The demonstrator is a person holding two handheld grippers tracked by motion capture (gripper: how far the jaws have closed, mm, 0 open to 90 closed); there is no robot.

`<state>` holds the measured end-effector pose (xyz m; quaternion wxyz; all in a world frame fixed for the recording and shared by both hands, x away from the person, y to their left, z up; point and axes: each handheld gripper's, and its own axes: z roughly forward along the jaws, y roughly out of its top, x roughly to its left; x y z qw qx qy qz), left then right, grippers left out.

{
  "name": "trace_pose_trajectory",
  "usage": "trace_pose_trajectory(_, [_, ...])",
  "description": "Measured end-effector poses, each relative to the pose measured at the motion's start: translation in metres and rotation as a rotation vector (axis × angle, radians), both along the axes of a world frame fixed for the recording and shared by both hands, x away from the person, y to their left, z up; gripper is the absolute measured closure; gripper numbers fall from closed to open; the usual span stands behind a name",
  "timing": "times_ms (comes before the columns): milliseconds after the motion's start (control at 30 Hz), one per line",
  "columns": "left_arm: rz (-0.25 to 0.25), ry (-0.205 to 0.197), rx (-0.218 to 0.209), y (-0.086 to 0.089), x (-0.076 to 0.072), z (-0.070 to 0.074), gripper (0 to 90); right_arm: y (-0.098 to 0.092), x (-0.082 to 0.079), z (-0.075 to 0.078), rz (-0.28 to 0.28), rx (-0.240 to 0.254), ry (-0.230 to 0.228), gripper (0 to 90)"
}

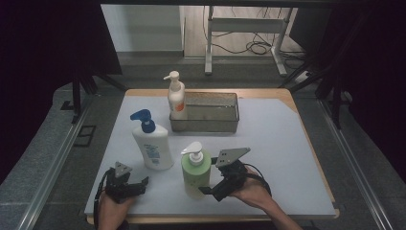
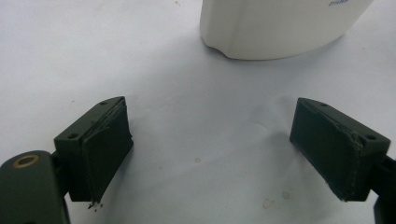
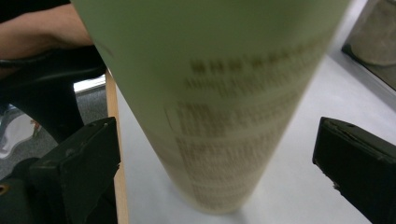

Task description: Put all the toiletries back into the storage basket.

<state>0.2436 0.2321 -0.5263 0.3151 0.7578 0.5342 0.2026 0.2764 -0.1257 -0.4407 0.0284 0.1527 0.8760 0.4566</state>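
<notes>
Right claw spread wide around green bottle, not yet clamped; left claw spread, idle on bench.

Print on green bottle unreadable

Three pump bottles: one green, one white with blue pump, one white with orange label. One clear bin. Two grippers.

Bare table right of green bottle
</notes>
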Motion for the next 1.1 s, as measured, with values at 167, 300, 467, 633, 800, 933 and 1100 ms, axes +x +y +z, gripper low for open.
trace_pose_trajectory(167, [-0.001,0.002,0.001,0.0,0.0,0.0,12.0,0.009,0.0,0.005,0.005,0.01,-0.004,0.5])
trace_pose_trajectory(300, [-0.001,0.002,0.001,0.0,0.0,0.0,12.0,0.014,0.001,0.007,0.002,0.017,-0.008,0.9])
trace_pose_trajectory(467, [-0.001,0.002,0.001,0.0,0.0,0.0,12.0,0.021,0.002,0.007,0.005,0.015,-0.005,2.1])
trace_pose_trajectory(633, [-0.001,0.002,0.001,0.0,0.0,0.0,12.0,0.026,0.001,0.007,-0.004,0.014,-0.02,3.1])
trace_pose_trajectory(800, [-0.001,0.003,0.001,0.0,0.0,0.0,12.0,0.027,0.002,0.008,-0.01,0.02,-0.024,6.0])
trace_pose_trajectory(933, [-0.001,0.003,0.001,0.0,0.0,0.0,12.0,0.028,0.003,0.009,-0.014,0.026,-0.031,7.4])
trace_pose_trajectory(1100, [-0.001,0.002,0.001,0.0,0.0,0.0,12.0,0.03,0.005,0.008,-0.007,0.031,-0.042,9.9])
